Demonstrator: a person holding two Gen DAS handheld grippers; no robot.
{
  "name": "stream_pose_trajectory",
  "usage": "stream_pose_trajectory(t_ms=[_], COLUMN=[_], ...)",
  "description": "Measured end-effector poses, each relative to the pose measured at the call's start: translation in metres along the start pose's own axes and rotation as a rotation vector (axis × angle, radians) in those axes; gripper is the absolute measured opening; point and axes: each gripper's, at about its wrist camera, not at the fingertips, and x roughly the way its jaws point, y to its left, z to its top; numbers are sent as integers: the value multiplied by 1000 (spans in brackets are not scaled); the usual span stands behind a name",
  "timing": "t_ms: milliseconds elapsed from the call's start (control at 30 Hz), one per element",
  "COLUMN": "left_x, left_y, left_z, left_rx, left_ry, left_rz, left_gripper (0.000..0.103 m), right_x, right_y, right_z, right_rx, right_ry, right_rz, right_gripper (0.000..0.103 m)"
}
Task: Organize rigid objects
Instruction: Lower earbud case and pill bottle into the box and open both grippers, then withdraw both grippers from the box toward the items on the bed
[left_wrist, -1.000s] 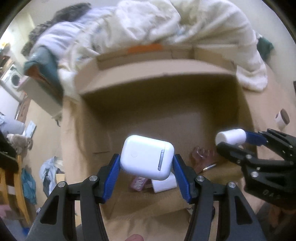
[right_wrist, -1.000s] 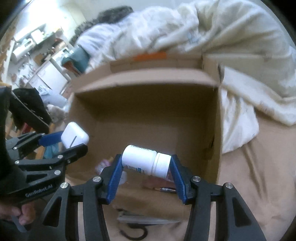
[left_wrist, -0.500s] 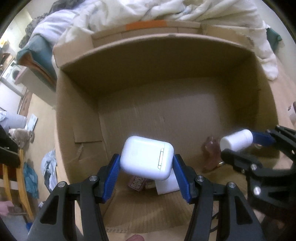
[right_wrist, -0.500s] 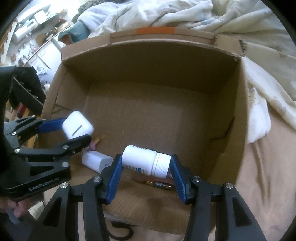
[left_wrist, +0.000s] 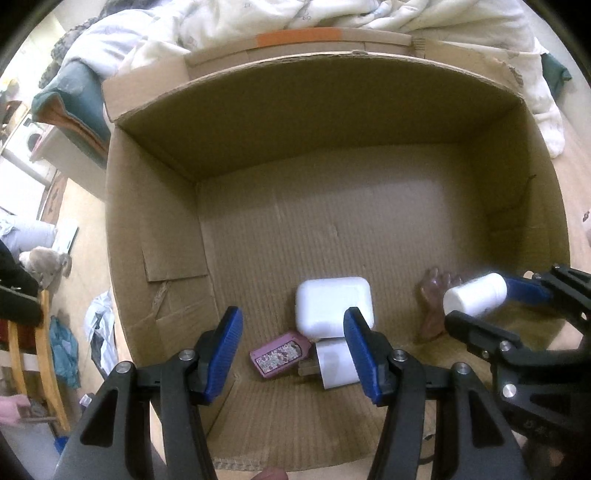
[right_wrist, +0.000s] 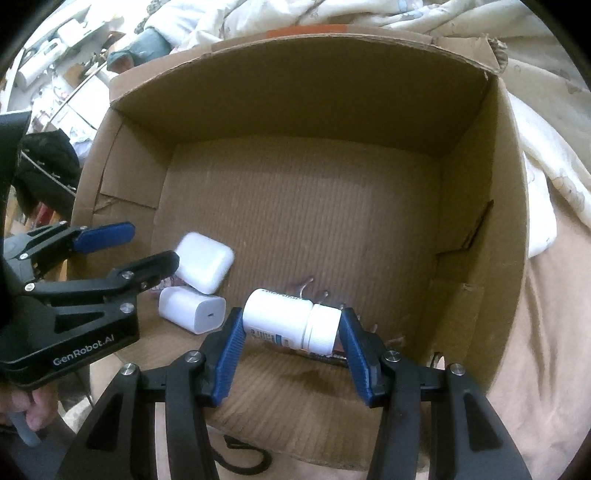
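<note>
cardboard box (left_wrist: 147, 229) step: dropping items in | left fingers (left_wrist: 291, 350) spread, white earbud case (left_wrist: 332, 302) already loose on the box floor | right fingers (right_wrist: 291, 341) pinching white pill bottle (right_wrist: 291, 319) over the floor | next: lower, let go beside case

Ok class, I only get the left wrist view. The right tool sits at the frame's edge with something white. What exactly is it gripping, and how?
Observer: The right wrist view shows the right tool shut on a white pill bottle, which lies sideways with its ribbed cap against one pad.
Operator: And the earbud case below my left tool, is it lying flat?
Observer: No. From that side the earbud case leans tilted on the white charger.
</note>
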Motion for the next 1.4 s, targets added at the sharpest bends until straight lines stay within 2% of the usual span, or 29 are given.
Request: stream_pose_trajectory(t_ms=[133,200,300,367,400,433,467,567,633,700,800,967,1200,1400], left_x=[2,3,2,1,1,2,2,3,2,1,-6,-14,-40,-80], left_y=[0,1,-3,-4,-3,-3,-2,-1,-2,-3,-6,-7,3,11], left_z=[0,0,3,3,3,3,3,4,5,5,4,1,-21,-47], left_rx=[24,20,17,17,17,17,15,11,10,8,14,23,-53,-56], left_ry=[6,17,20,23,27,29,31,36,41,41,17,-42,-12,-45], left_rz=[20,19,14,9,10,15,22,10,-21,-60,-72,-40,-95,-116], left_gripper=[54,54,56,68,73,73,73,76,85,86,93,93,93,94], right_x=[-1,-10,-25,-33,-36,-39,-41,-50,-52,-54,-59,-75,-83,-110], right_y=[-4,-8,-9,-7,-6,-5,-6,-17,-24,-33,-37,-34,-43,-32], right_z=[1,3,7,9,10,10,10,12,15,15,17,16,-2,-34], right_rx=[24,39,43,40,34,29,31,79,117,152,187,177,236,225], right_ry=[10,-22,-98,-141,-160,-175,-193,-226,-241,-253,-288,-351,-338,-357], right_rz=[30,53,96,106,93,67,47,74,81,97,143,113,109,127], right_gripper=[55,58,72,79,90,99,99,99,99,100,103,103,103,103])
